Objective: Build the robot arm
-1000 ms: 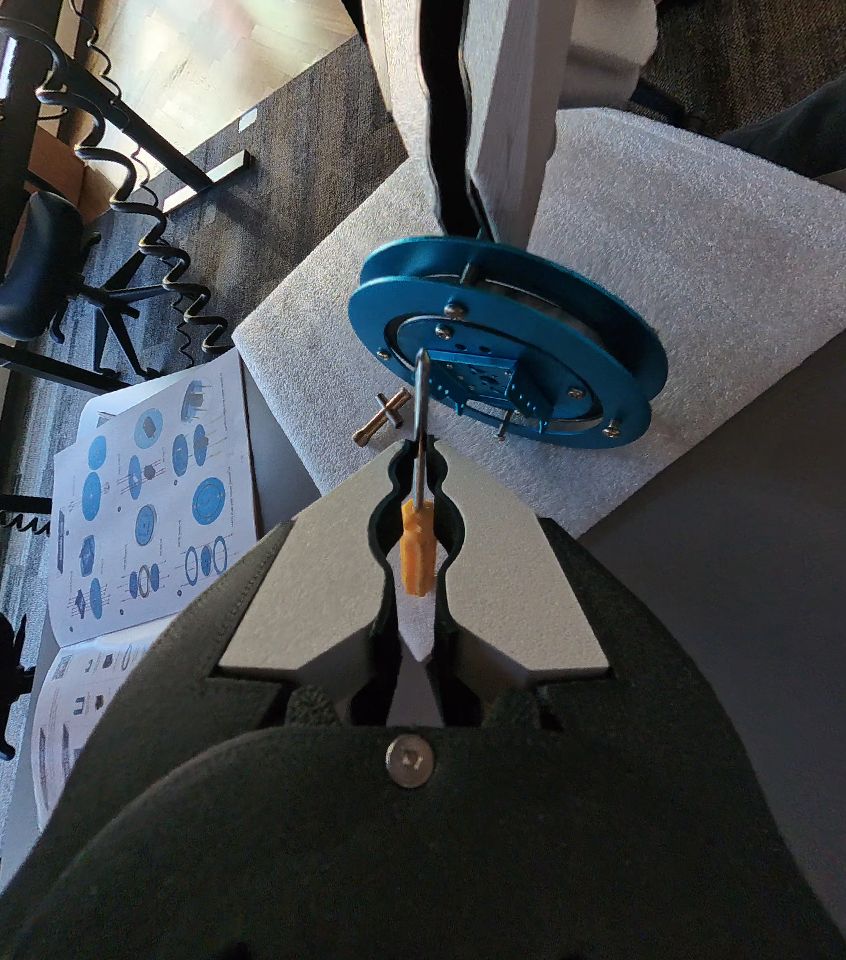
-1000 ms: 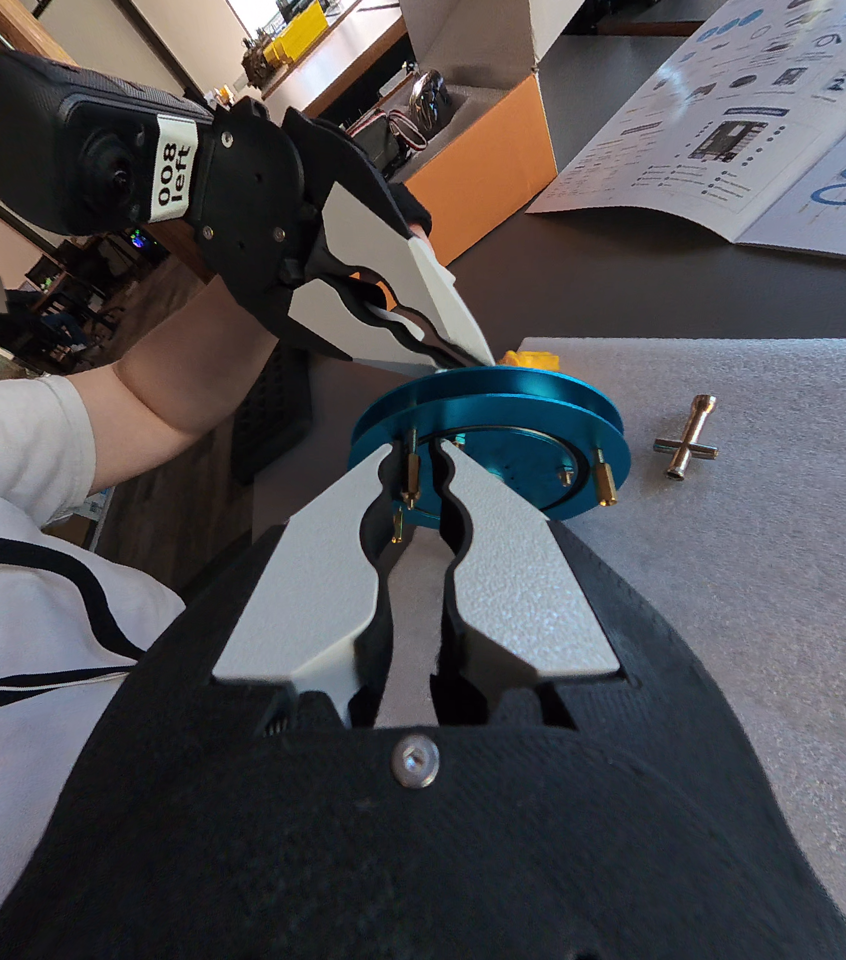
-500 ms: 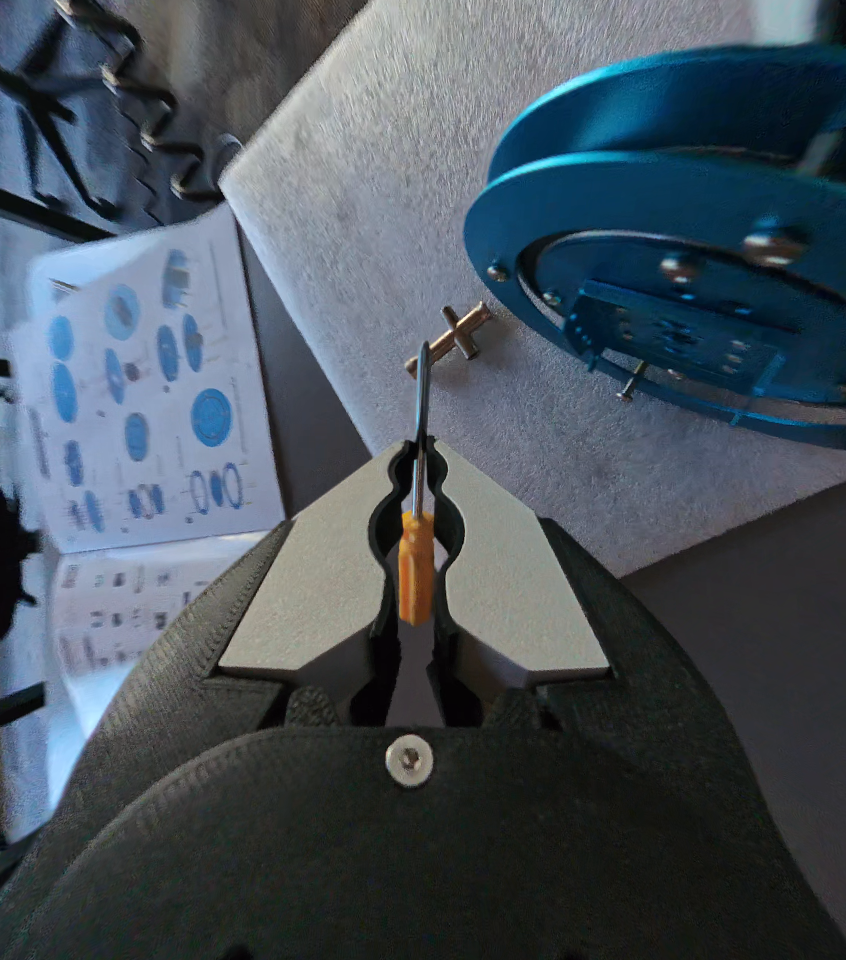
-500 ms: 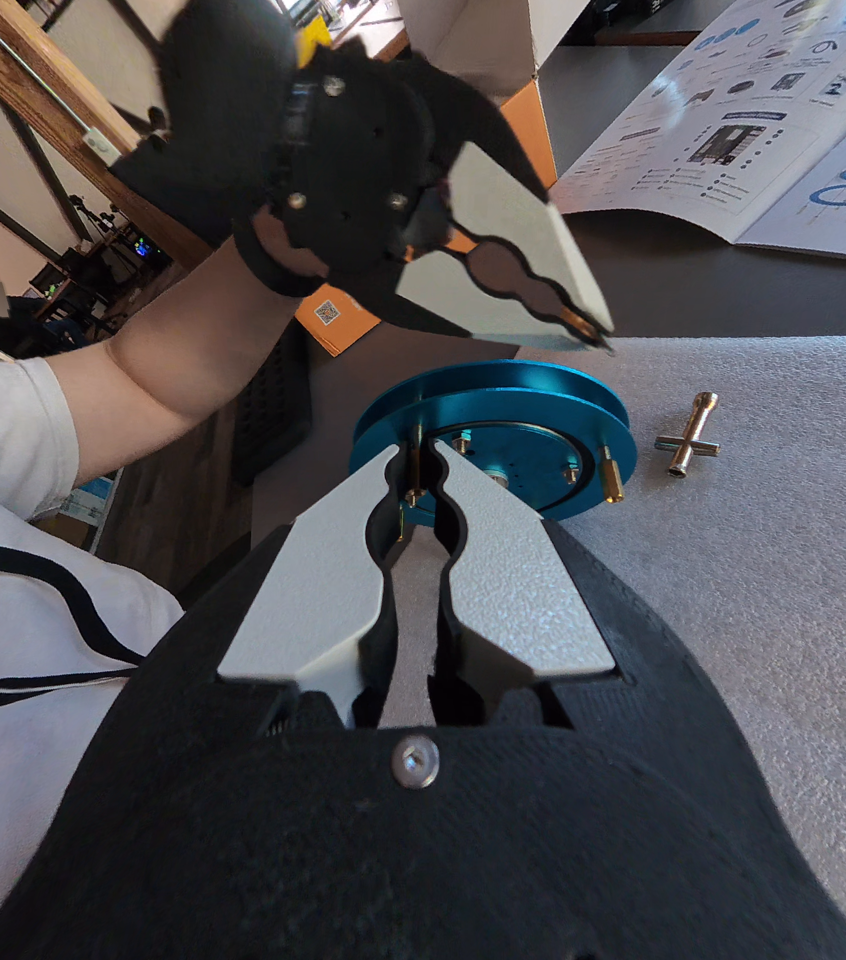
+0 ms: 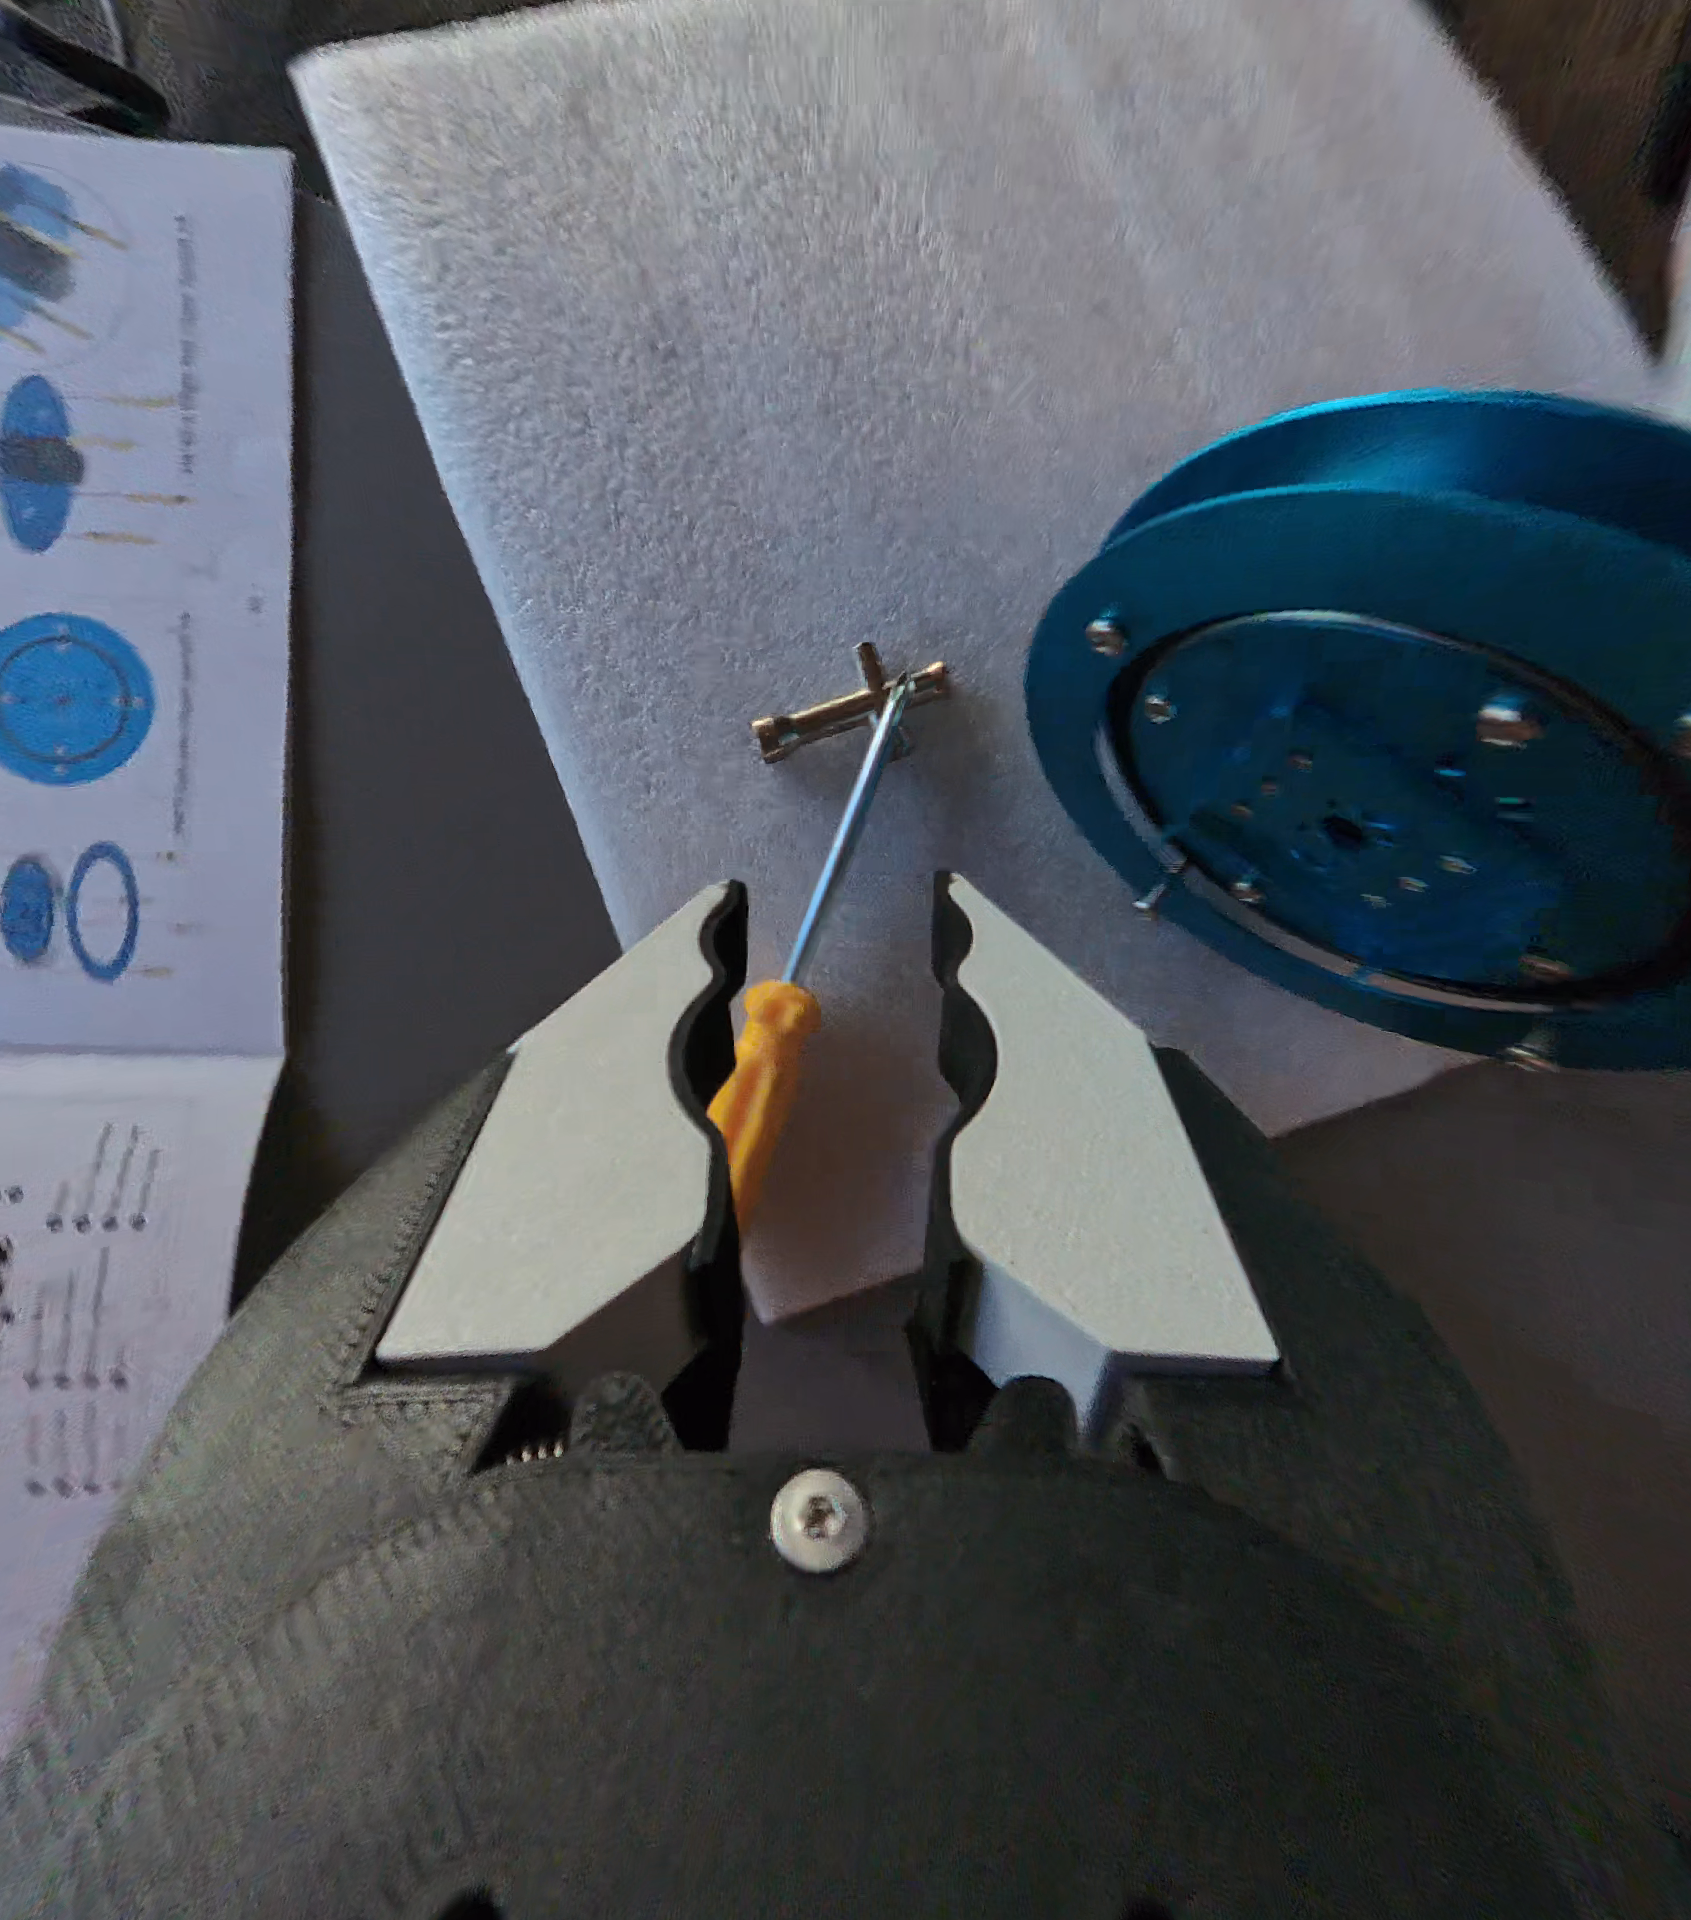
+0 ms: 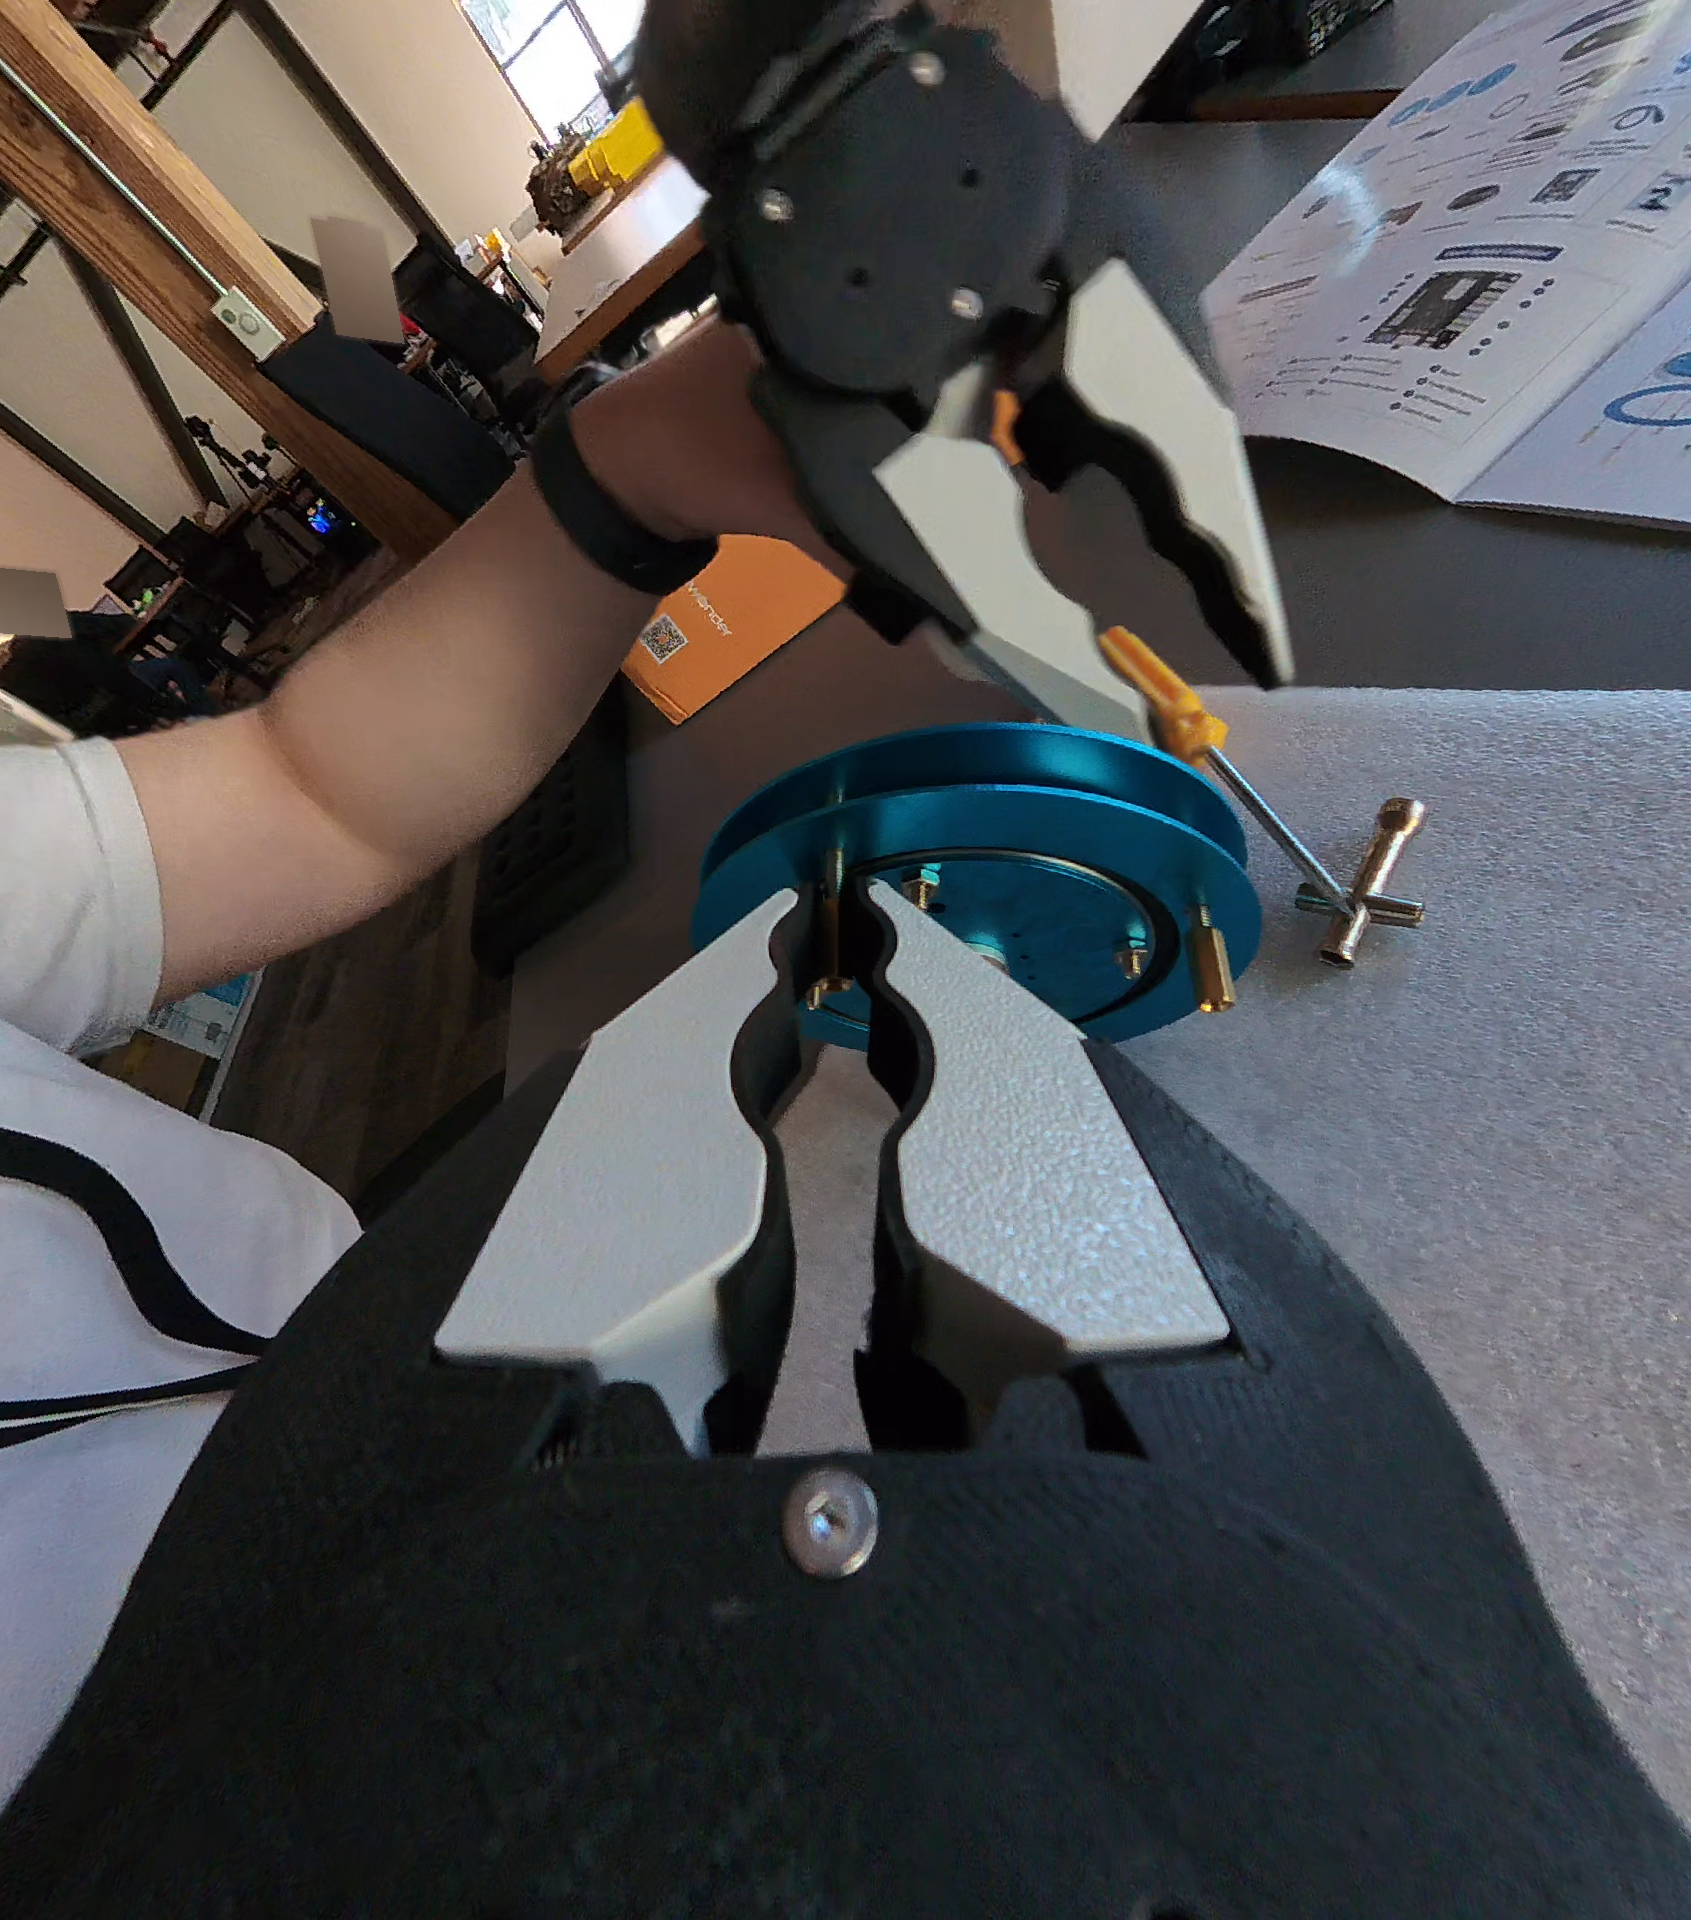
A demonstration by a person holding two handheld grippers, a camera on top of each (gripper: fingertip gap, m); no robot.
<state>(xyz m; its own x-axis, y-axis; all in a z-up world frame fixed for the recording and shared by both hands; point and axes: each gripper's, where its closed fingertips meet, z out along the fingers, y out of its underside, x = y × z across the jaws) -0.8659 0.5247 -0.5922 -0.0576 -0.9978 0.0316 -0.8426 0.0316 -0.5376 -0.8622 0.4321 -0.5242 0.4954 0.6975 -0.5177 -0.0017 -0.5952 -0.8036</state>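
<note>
A grey foam pad (image 5: 820, 364) lies on a dark table (image 5: 1547, 1351). An open printed booklet (image 5: 72, 623) with blue diagrams lies on the table at 9 o'clock in the left wrist view, beside the pad's edge. An orange cardboard box (image 6: 737, 623) stands behind the person's forearm (image 6: 425, 727) in the right wrist view.

On the pad, a small cross-shaped metal wrench (image 5: 851, 707) lies flat, just beside the blue disc assembly (image 5: 1423, 790), at the assembly's 9 o'clock in the left wrist view. The assembly consists of two blue round plates joined by brass posts (image 6: 1213, 961) and stands tilted on the pad.

The left gripper (image 5: 836, 904) has its jaws spread apart. A small screwdriver (image 5: 768, 1070) with an orange handle leans against the inner face of the left-hand finger only; the other finger stands clear of it. Its metal shaft points toward 1 o'clock and its tip lies at the cross wrench; whether tip and wrench touch cannot be told. In the right wrist view, this gripper hangs above the pad at 12 o'clock, angled downward, the forearm reaching in from 9 o'clock with a black wrist strap (image 6: 612, 520).

The right gripper (image 6: 836, 899) is pinched on one brass post at the near rim of the disc assembly, with only a narrow gap between its fingertips, and is aimed low along the pad.
</note>
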